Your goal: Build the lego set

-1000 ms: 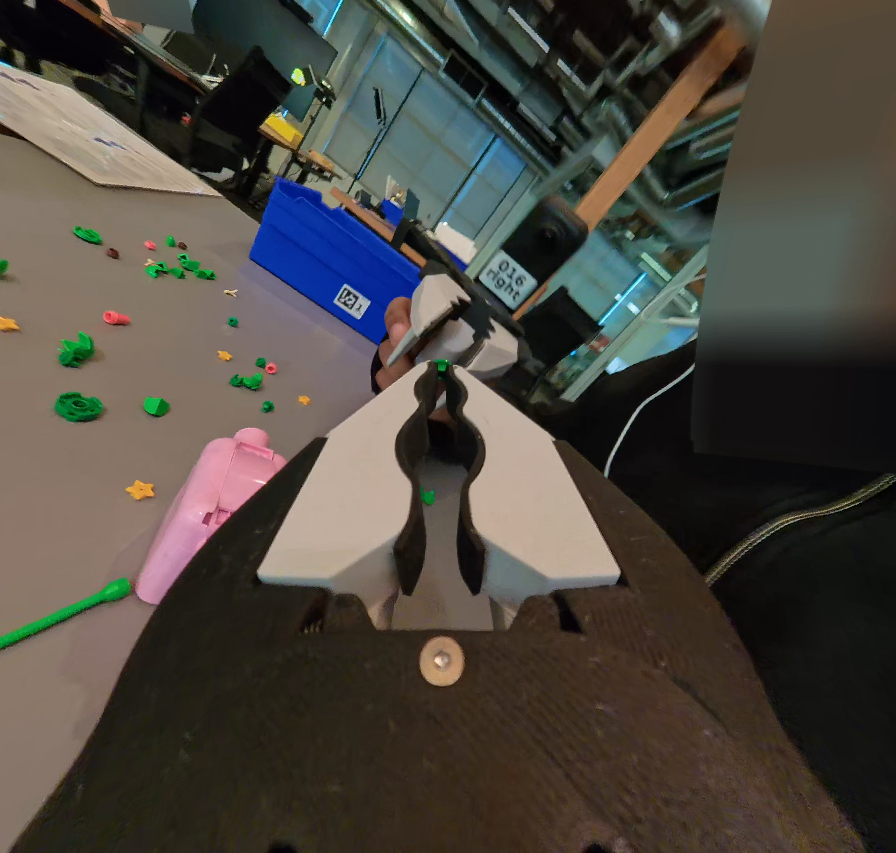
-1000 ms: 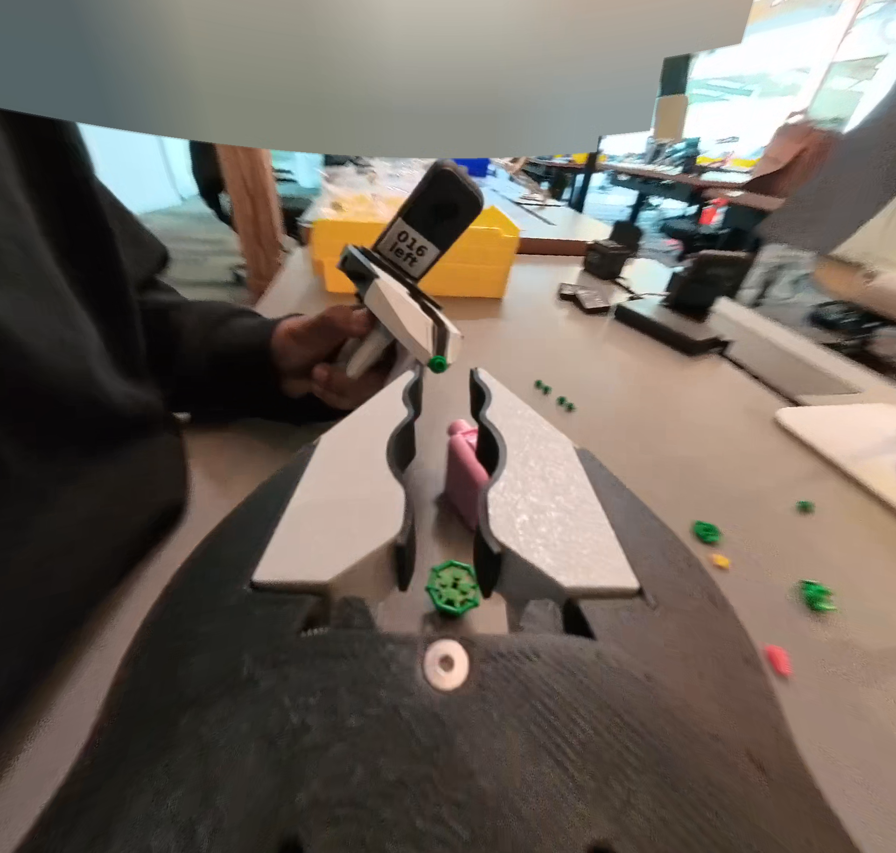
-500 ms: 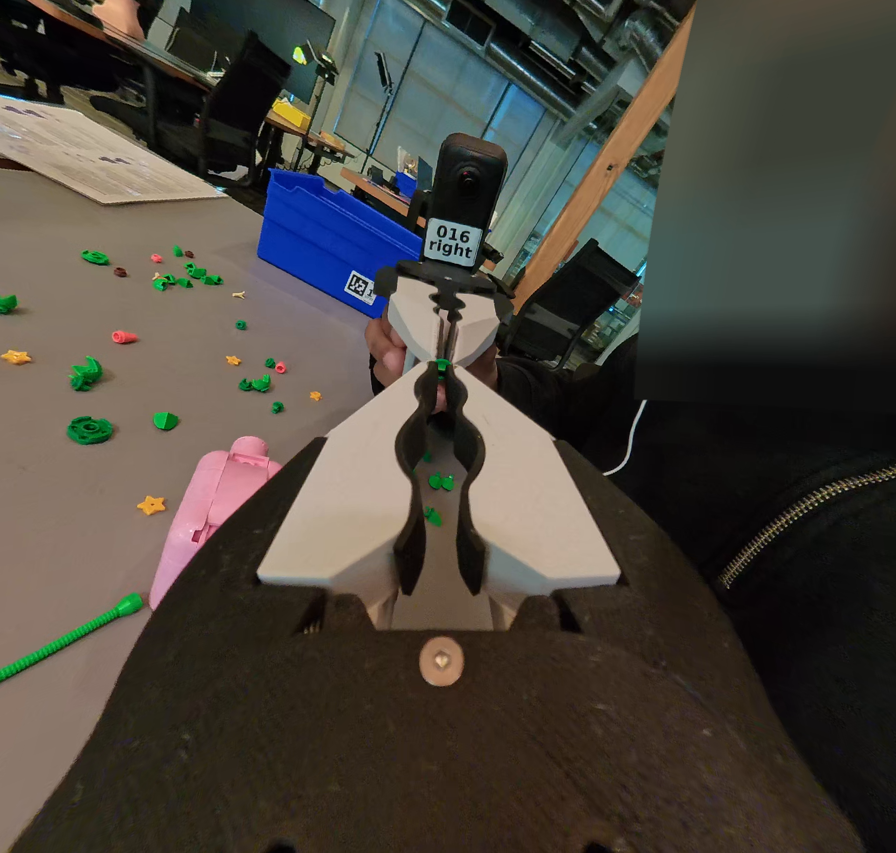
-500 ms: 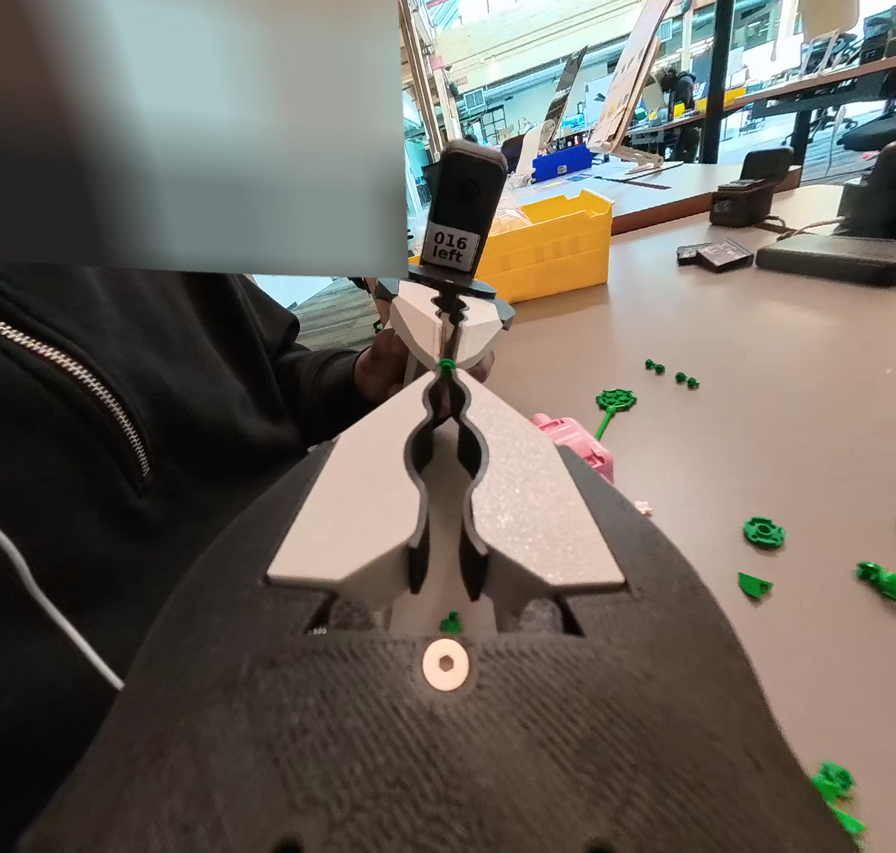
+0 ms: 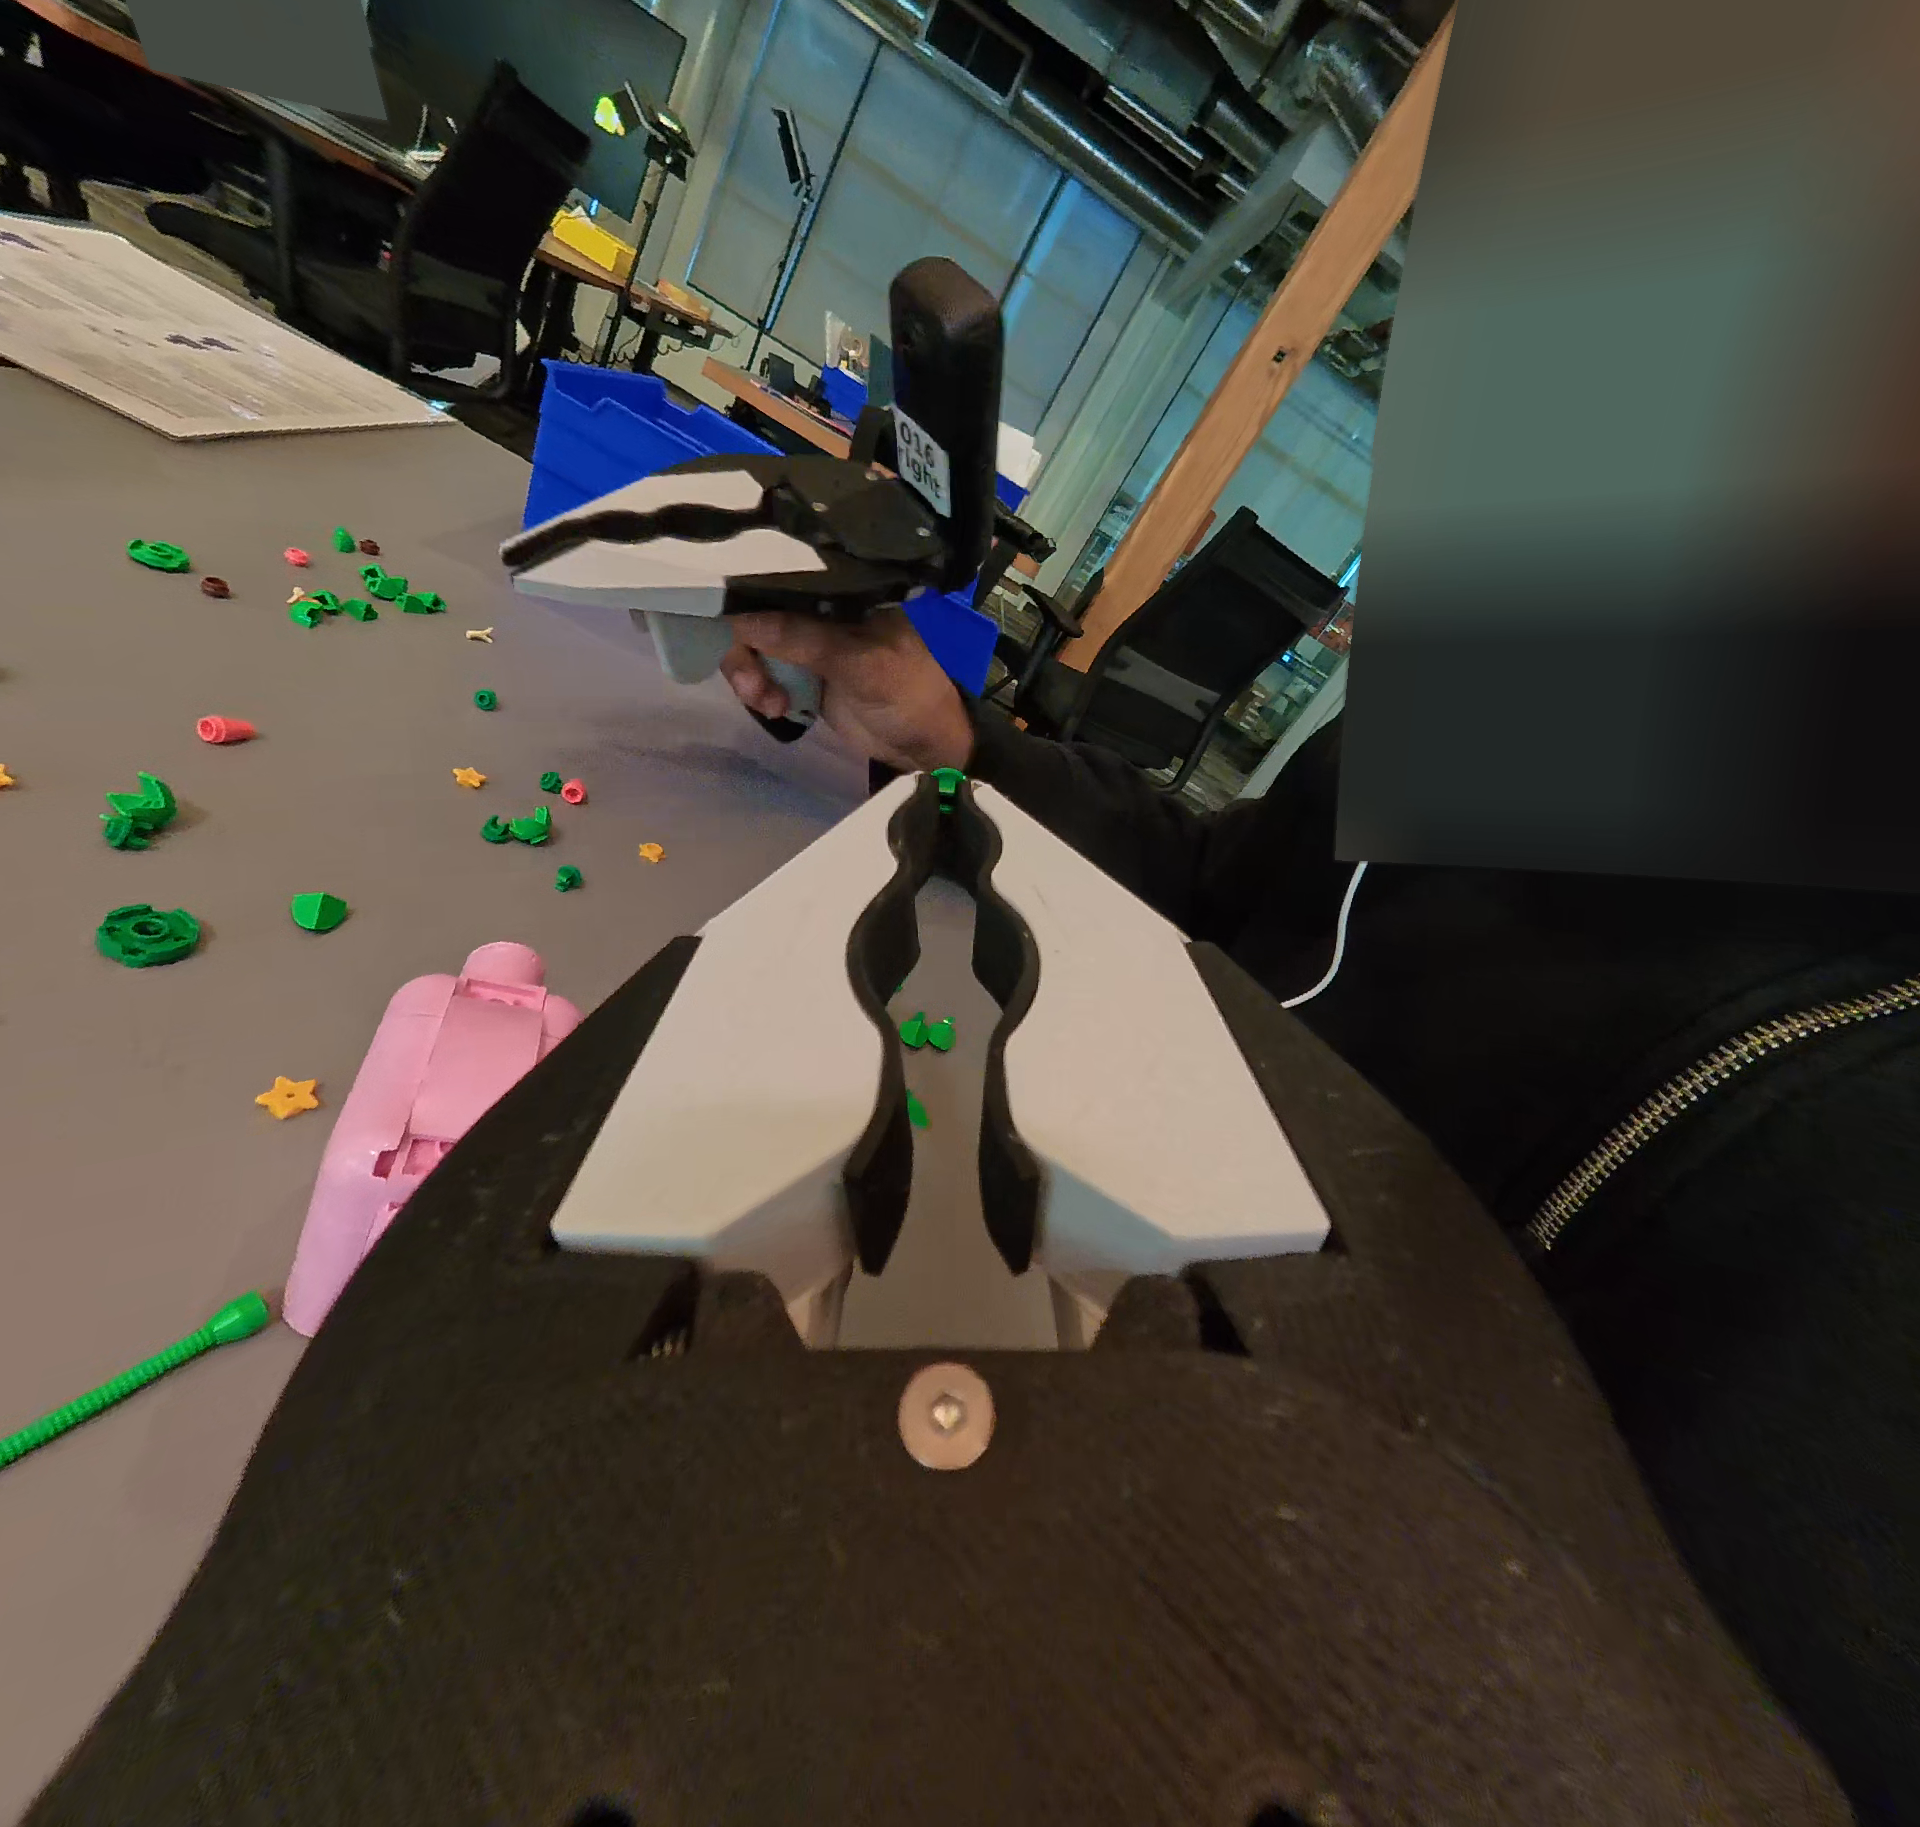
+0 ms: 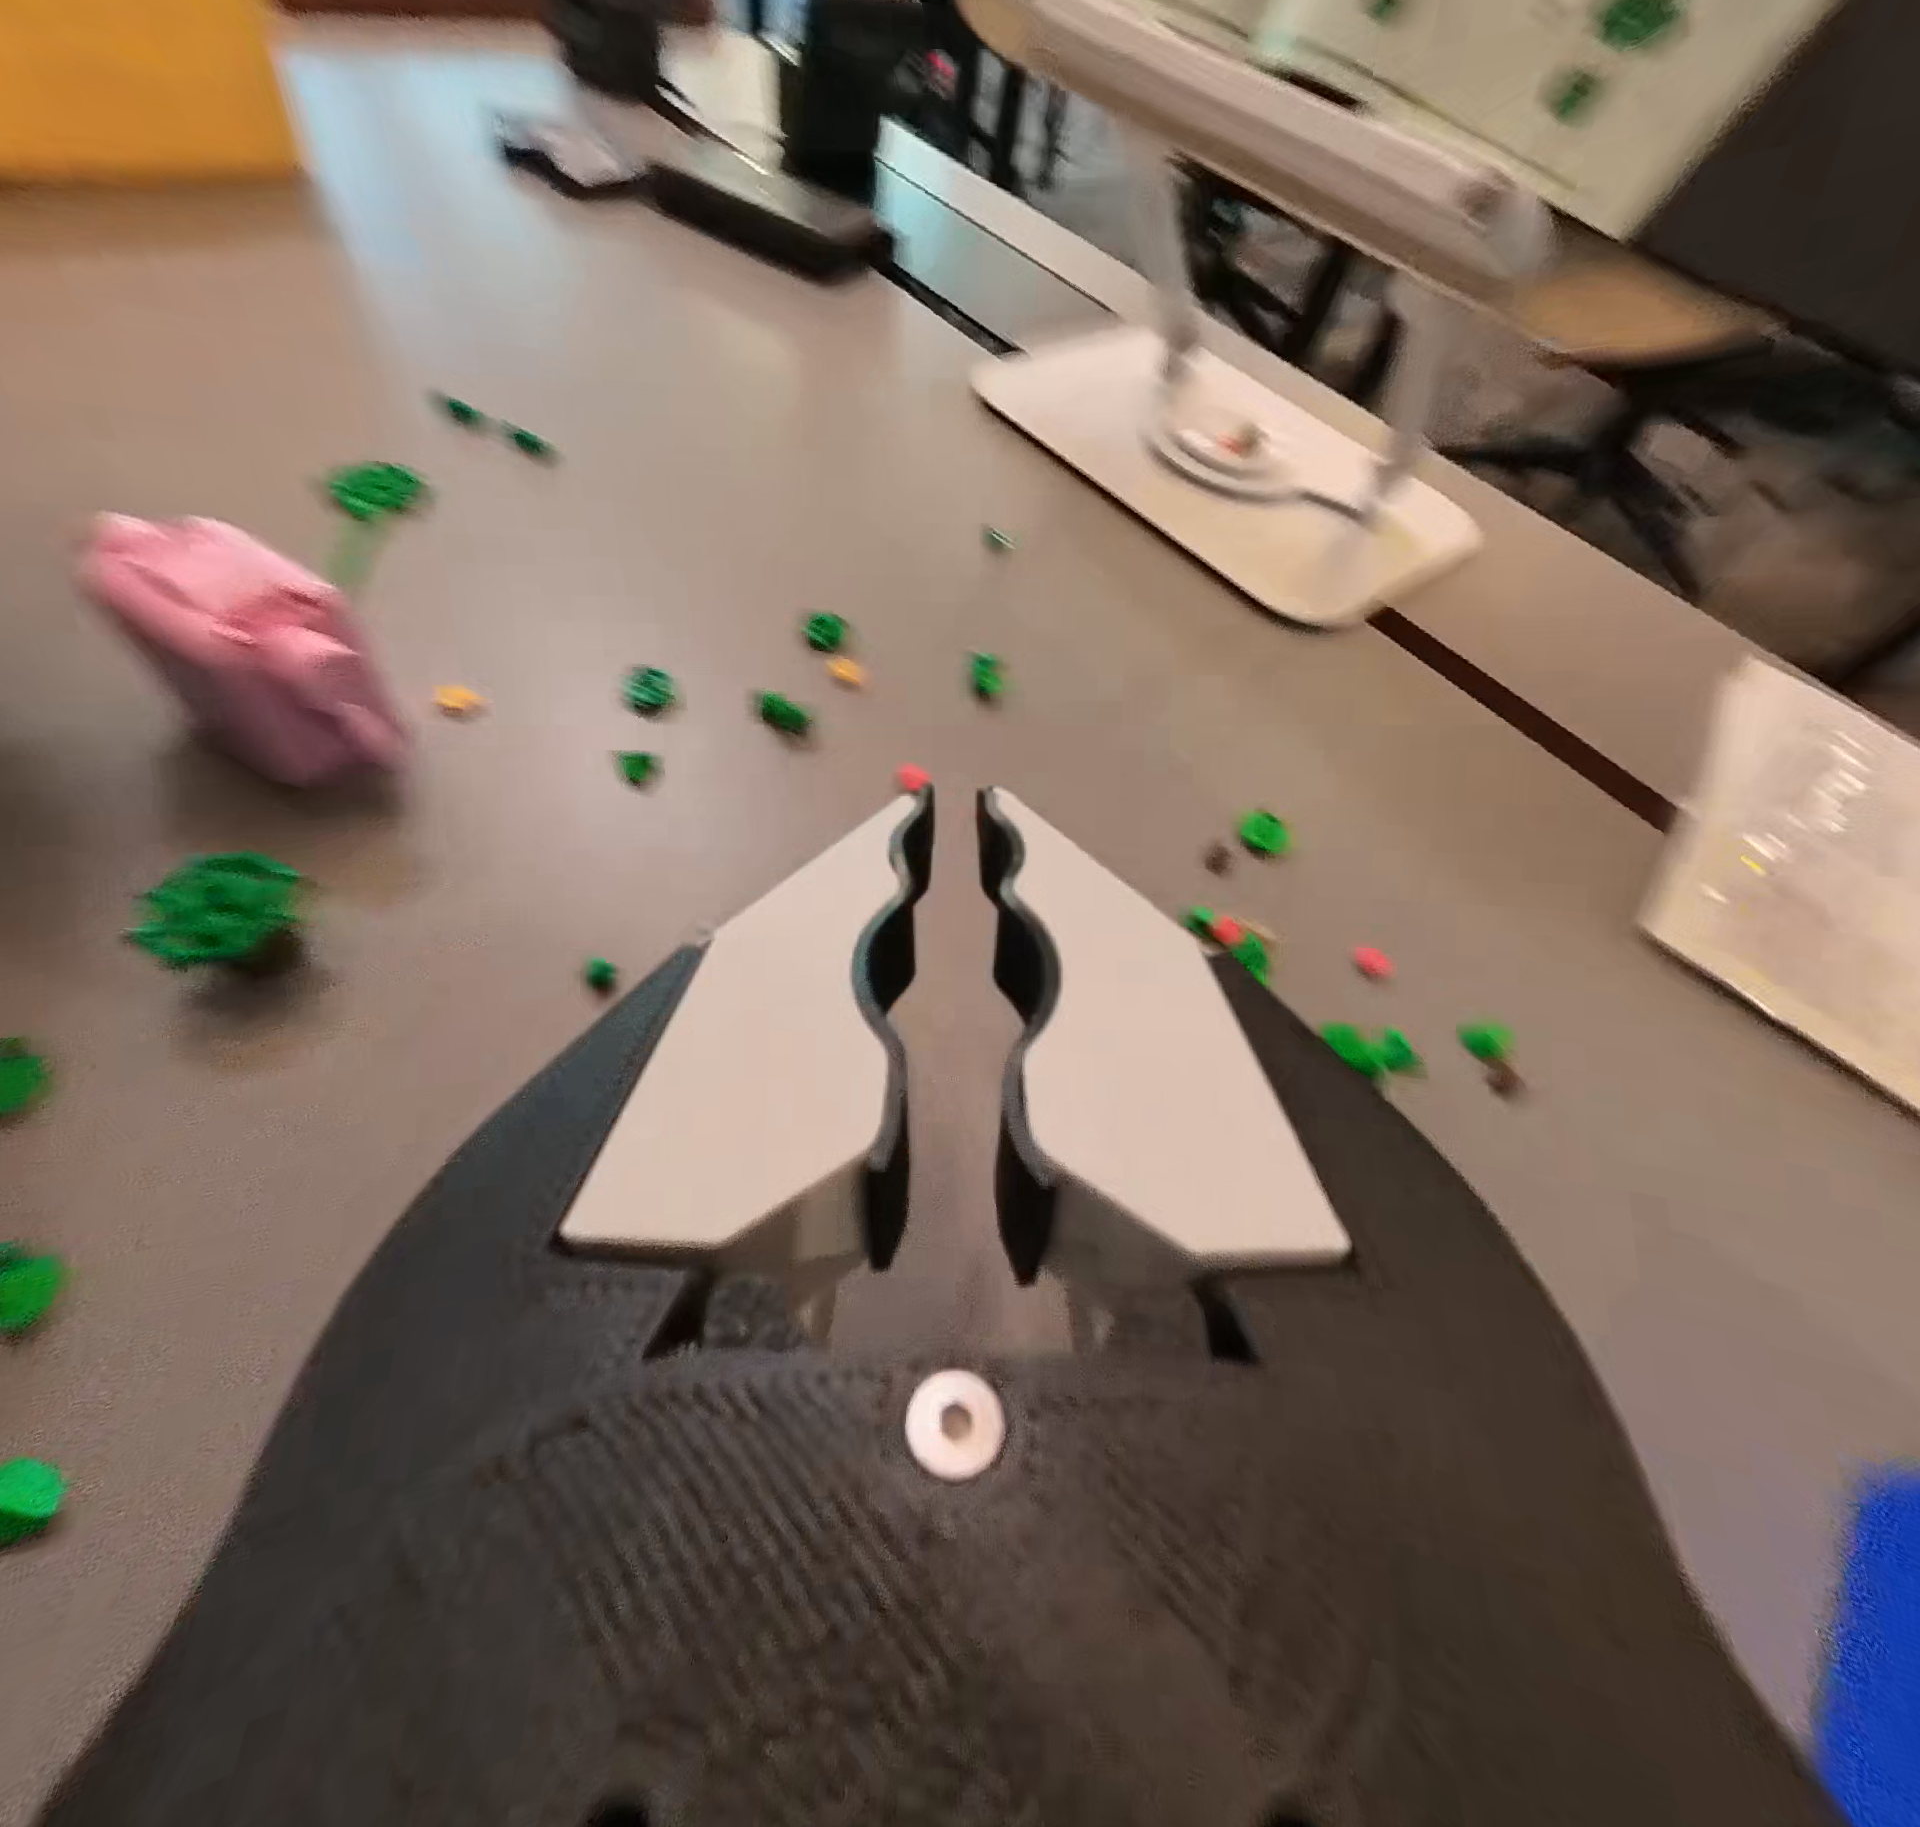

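1. Right gripper [image 5: 514, 564] swung away from the left gripper [image 5: 943, 785] since half a second ago; tip-to-tip meeting ended.
2. Small green stud [image 5: 944, 782] retained, pinched at the left tips; handover judged not made, or the mating step finished.
3. Right gripper [image 6: 954, 795] slightly parted, empty, levelled over the scattered green pieces [image 6: 649, 688]; view blurred by motion.
4. Pink lego body [image 5: 436, 1081] lying on the grey table [image 5: 395, 738], near left.
5. Next pick judged likely.

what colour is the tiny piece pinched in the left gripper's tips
Green. The piece shows best in the left wrist view, at the left gripper's tips.
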Motion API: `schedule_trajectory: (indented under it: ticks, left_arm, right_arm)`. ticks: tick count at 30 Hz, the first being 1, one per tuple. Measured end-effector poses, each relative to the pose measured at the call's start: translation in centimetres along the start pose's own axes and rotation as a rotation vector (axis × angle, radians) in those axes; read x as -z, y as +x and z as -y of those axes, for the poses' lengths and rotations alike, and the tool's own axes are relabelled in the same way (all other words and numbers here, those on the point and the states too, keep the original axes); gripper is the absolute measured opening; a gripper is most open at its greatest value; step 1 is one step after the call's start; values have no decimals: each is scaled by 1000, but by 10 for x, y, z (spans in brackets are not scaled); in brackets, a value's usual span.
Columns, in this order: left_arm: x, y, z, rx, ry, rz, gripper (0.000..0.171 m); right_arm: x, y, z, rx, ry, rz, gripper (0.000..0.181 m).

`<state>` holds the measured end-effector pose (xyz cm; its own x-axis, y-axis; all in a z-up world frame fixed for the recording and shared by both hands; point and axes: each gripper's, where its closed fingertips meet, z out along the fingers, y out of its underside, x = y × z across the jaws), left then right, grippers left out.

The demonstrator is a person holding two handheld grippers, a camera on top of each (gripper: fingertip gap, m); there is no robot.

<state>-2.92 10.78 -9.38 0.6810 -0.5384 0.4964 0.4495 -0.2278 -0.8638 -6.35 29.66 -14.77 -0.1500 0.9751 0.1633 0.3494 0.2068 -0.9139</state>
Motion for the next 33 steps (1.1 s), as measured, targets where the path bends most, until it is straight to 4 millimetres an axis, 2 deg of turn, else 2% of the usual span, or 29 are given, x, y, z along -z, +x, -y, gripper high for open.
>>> schedule_trajectory:
  ticks: [2, 4, 10, 17, 22, 30, 33]
  left_arm:
    - [0, 1, 0, -2, -1, -1, 0]
    - [0, 1, 0, -1, -1, -4, 0]
    - [-1, 3, -1, 6, -1, -18, 0]
    - [0, 3, 0, 15, 5, -26, 0]
    - [-1, 4, 1, 22, 10, -34, 0]
    - [-2, 5, 1, 26, 10, -43, 0]
    - [-2, 5, 1, 27, 11, -44, 0]
  right_arm:
    - [7, 26, -17, -33, -70, -86, 10]
    - [12, 40, -30, -82, -107, -105, 12]
    - [6, 38, -61, -204, -187, 12, 11]
    - [12, 66, -69, -223, -207, -141, 13]
    - [10, 79, -75, -288, -237, -179, 14]
    - [-13, 83, -86, -191, -354, -163, 13]
    - [-17, 82, -83, -148, -347, -162, 13]
